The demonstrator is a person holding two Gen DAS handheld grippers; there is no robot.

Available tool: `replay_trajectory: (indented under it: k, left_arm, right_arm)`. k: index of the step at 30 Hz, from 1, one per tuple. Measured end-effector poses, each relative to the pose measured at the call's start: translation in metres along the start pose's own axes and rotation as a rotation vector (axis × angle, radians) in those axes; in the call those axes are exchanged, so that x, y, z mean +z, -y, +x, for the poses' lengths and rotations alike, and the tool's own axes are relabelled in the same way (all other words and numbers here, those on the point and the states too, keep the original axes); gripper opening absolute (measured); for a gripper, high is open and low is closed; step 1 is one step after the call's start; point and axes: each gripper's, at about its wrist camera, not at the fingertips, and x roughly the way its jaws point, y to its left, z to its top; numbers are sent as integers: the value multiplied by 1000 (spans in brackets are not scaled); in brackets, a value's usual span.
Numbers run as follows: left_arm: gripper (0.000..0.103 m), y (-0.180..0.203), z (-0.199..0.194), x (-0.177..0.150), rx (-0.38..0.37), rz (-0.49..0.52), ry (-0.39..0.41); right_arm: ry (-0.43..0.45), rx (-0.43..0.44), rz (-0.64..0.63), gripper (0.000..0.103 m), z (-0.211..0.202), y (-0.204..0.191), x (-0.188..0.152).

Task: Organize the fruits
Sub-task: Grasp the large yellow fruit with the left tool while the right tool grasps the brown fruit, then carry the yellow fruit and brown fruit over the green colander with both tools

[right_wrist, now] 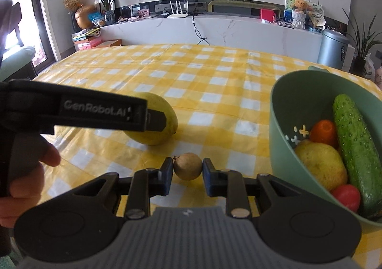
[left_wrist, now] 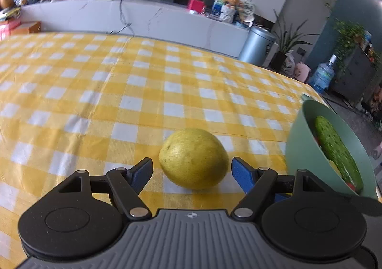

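Just beside the green plastic bowl (right_wrist: 277, 111), on the yellow-and-white checked tablecloth (right_wrist: 214, 73), a small round brown fruit (right_wrist: 188, 166) is clamped between the pads of the right gripper (right_wrist: 188, 172), whose jaws are drawn together on it. Further from the bowl, a large yellow-green citrus fruit (left_wrist: 193, 158) is bracketed by the left gripper (left_wrist: 192, 171), whose jaws are spread wide with a gap on either side of the fruit, so nothing is yet held there. Inside the bowl a knobbly green cucumber (right_wrist: 355, 147), a yellow lemon (right_wrist: 321, 165), an orange fruit (right_wrist: 324, 131) and a red tomato (right_wrist: 346, 196) are already lodged.

The brown fruit is judged ready for lifting over the bowl's near rim; it should be raised clear of that rim and released low, into the free space left of the lemon. The citrus fruit should be centred between the blue pads before closing, since its round skin could roll aside.
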Motion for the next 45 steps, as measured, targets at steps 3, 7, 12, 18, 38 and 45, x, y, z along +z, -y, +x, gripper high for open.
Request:
replay_trajectory:
  k: [3, 7, 12, 18, 38, 45]
  left_arm:
    - [89, -6, 4, 1, -18, -47, 0]
    - [87, -10, 9, 2, -40, -90, 6]
    - [81, -2, 14, 1, -36, -64, 23]
    - [77, -1, 14, 0, -43, -60, 31]
    - [77, 30, -35, -6, 60, 79, 64]
    - [77, 49, -70, -3, 34, 102, 79]
  right_arm:
    - [-4, 4, 8, 23, 2, 2, 0]
    - [-11, 6, 13, 23, 3, 2, -1]
    - [-18, 8, 17, 23, 4, 3, -1]
    - [-23, 9, 18, 23, 6, 4, -2]
    - [57, 6, -56, 23, -29, -10, -3]
    - [128, -12, -64, 23, -69, -8, -2]
